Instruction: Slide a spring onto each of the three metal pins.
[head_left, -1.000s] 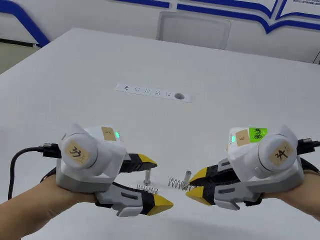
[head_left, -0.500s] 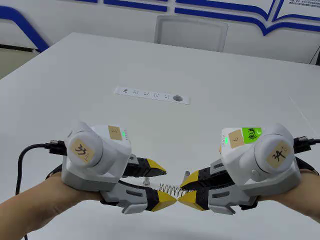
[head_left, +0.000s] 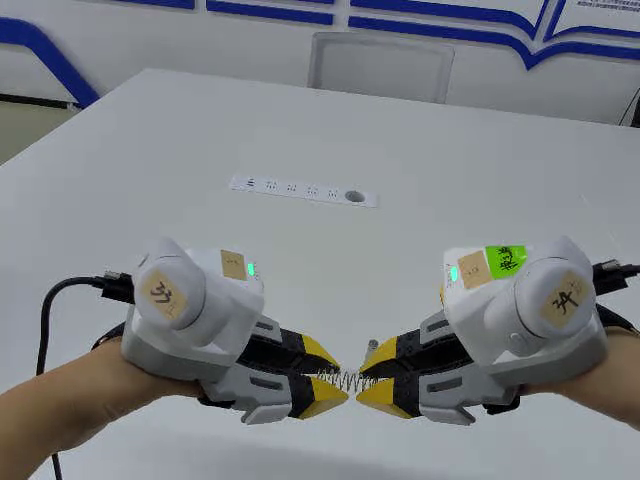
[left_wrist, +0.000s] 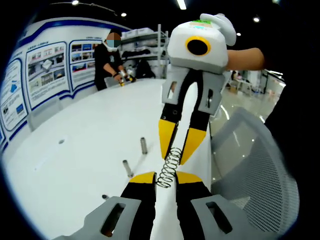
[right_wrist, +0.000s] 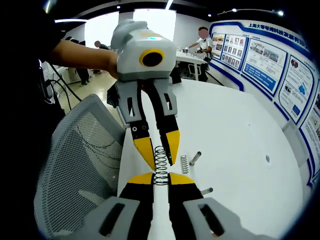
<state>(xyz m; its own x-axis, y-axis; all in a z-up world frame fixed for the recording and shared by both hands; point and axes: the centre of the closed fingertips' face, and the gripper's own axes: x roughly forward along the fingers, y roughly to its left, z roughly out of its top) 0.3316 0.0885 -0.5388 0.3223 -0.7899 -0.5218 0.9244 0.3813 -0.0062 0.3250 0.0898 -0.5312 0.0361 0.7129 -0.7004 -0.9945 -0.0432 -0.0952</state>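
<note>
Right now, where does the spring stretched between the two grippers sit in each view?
Head view: the spring is low centre, bridging the left gripper and the right gripper.
Left gripper view: the spring is lower centre, running up from that view's own jaws.
Right gripper view: the spring is near centre, just above that view's own jaws.
Shared landmark: yellow jaw tips at both ends of the spring.

L gripper (head_left: 333, 376): tan sticker (head_left: 165, 297) on its round cap, handwritten "33". R gripper (head_left: 366, 379): cap sticker (head_left: 563, 300) reads "34". Small tan tag (head_left: 233, 264) on L body, tan tag (head_left: 472, 268) and green tag (head_left: 505, 258) on R body: scrawl, illegible. Wall posters (left_wrist: 45, 65): print too small.
</note>
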